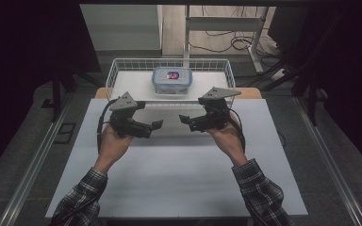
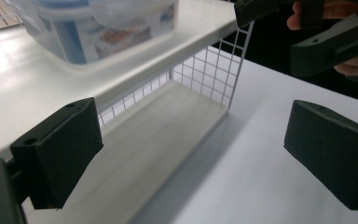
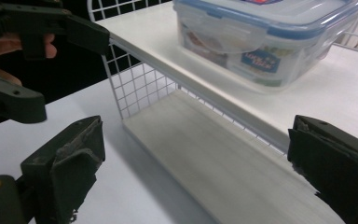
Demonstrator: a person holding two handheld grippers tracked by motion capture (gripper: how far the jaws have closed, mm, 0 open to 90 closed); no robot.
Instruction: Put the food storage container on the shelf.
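One clear box (image 1: 172,80) with a blue-rimmed lid is seen on the rack's (image 1: 118,70) top shelf, mid-rear edge. Two grippers, left (image 1: 156,125) and right (image 1: 185,119), are held released above the table (image 1: 179,179).

A container (image 1: 172,80) sits on the wire rack's (image 1: 114,74) shelf, behind both tongs (image 1: 156,125) (image 1: 185,118).
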